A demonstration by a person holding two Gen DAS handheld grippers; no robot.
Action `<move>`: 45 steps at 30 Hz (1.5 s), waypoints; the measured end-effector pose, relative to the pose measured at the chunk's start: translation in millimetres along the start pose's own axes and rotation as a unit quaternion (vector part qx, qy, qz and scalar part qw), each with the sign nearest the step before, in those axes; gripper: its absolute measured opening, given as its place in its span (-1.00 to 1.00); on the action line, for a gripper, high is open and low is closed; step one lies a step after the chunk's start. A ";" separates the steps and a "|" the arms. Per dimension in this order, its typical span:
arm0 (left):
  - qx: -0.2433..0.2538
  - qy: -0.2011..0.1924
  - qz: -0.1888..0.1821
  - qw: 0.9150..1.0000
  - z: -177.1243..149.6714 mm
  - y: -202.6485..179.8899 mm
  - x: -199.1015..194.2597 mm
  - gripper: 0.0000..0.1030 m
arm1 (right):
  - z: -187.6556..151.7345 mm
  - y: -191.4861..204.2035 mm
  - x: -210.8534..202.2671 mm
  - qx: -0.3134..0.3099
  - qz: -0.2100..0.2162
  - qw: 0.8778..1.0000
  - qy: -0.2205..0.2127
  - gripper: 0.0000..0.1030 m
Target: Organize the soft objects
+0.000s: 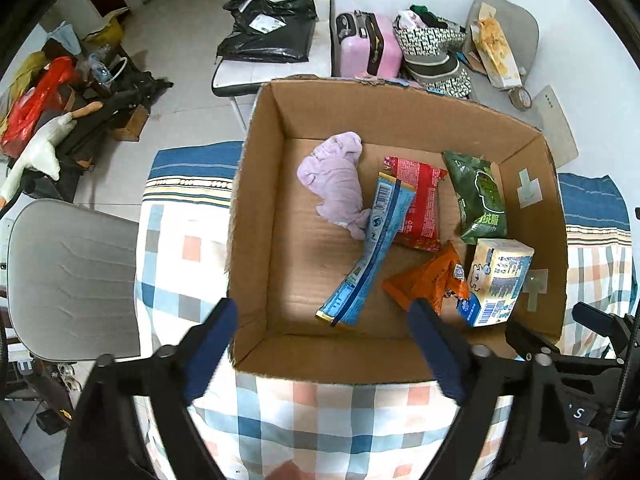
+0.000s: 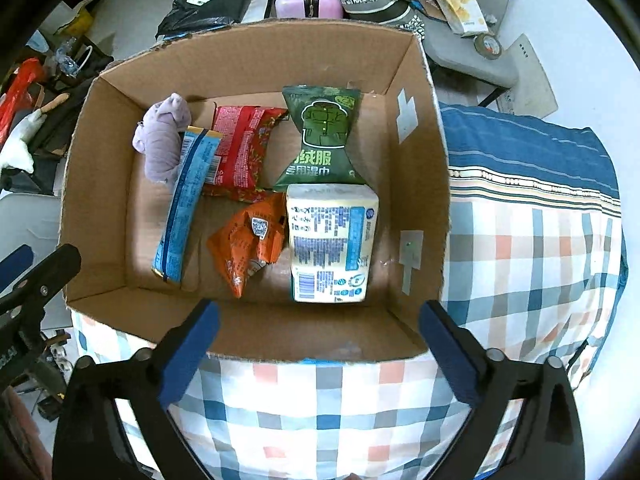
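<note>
An open cardboard box (image 1: 260, 240) (image 2: 424, 184) stands on a checked cloth. Inside lie a lilac plush toy (image 1: 338, 176) (image 2: 162, 140), a long blue packet (image 1: 374, 248) (image 2: 184, 200), a red packet (image 1: 420, 204) (image 2: 240, 152), a green wipes packet (image 1: 480, 196) (image 2: 322, 136), an orange packet (image 1: 430, 280) (image 2: 248, 244) and a cream tissue pack (image 1: 498, 280) (image 2: 330, 240). My left gripper (image 1: 324, 344) is open above the box's near wall, holding nothing. My right gripper (image 2: 320, 344) is open too, over the near wall.
The checked cloth (image 1: 320, 420) (image 2: 532, 240) covers the surface under the box. A grey chair (image 1: 72, 276) stands at left. Beyond the box sit a pink suitcase (image 1: 370, 44), patterned bags (image 1: 432, 52), a black bag (image 1: 268, 28) on a white chair and floor clutter with a goose toy (image 1: 36, 152).
</note>
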State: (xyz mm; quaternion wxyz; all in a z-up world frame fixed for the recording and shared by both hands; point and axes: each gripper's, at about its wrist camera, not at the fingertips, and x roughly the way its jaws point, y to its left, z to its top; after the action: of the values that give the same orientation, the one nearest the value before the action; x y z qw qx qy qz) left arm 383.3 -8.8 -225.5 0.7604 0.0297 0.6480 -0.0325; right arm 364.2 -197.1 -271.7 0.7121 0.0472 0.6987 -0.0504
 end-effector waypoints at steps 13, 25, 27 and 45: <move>-0.013 -0.070 0.012 0.997 -32.7 -1.1 -61.7 0.82 | -34.0 -2.8 -54.2 0.000 -0.005 0.998 -0.056 1.00; -0.015 -0.156 0.028 0.987 -93.2 -8.0 -157.1 0.82 | -107.6 -18.4 -147.8 -0.003 0.019 0.990 -0.143 1.00; -0.017 -0.169 0.026 0.985 -107.5 -9.9 -174.8 0.81 | -124.1 -22.5 -165.3 -0.004 0.019 0.987 -0.161 1.00; -0.011 -0.245 0.018 0.969 -203.1 -25.9 -276.5 0.81 | -241.3 -41.5 -280.5 -0.026 0.029 0.965 -0.260 1.00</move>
State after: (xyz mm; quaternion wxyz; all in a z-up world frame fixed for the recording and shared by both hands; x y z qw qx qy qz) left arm 137.6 -13.9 15.2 0.8966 0.0241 0.4419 -0.0178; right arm 114.4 -203.4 4.2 0.8712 0.0340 0.4893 -0.0225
